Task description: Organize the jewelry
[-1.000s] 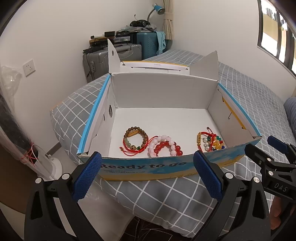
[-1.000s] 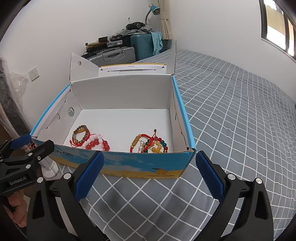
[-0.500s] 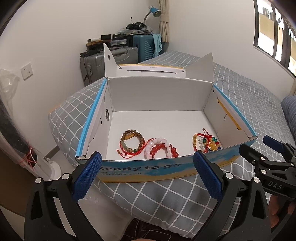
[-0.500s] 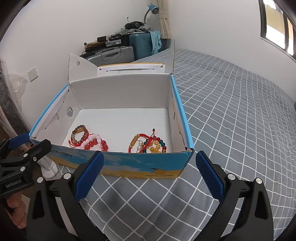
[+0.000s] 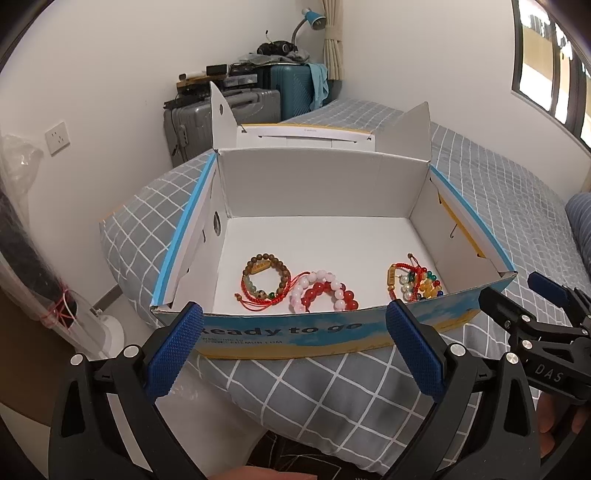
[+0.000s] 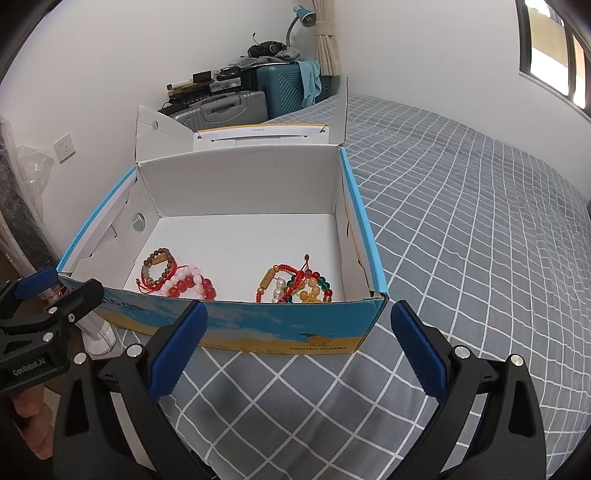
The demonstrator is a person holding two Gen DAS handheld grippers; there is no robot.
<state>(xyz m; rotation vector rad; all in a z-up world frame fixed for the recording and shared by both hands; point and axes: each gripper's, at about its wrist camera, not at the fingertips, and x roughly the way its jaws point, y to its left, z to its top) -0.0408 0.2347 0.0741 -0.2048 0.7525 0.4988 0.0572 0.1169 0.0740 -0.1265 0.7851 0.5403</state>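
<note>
An open white cardboard box (image 5: 317, 328) (image 6: 258, 325) with blue rims sits on the bed. Inside it lie a brown bead bracelet with red cord (image 5: 264, 275) (image 6: 157, 269), a pink and red bead bracelet (image 5: 325, 291) (image 6: 190, 286), and a mixed coloured bead pile (image 5: 413, 282) (image 6: 295, 286). My left gripper (image 5: 295, 354) (image 6: 51, 291) is open and empty in front of the box's near wall. My right gripper (image 6: 299, 354) (image 5: 517, 302) is open and empty, near the box's right front corner.
The grey checked bed (image 6: 480, 221) stretches to the right. Suitcases (image 5: 229, 110) with clutter and a blue lamp (image 5: 314, 18) stand against the far wall. A white stand base (image 5: 107, 332) and a plastic-wrapped item (image 5: 22, 236) are on the floor at left.
Both grippers have drawn back and risen slightly; the box sits a little farther away and more of its inside shows. The jewelry has not moved.
</note>
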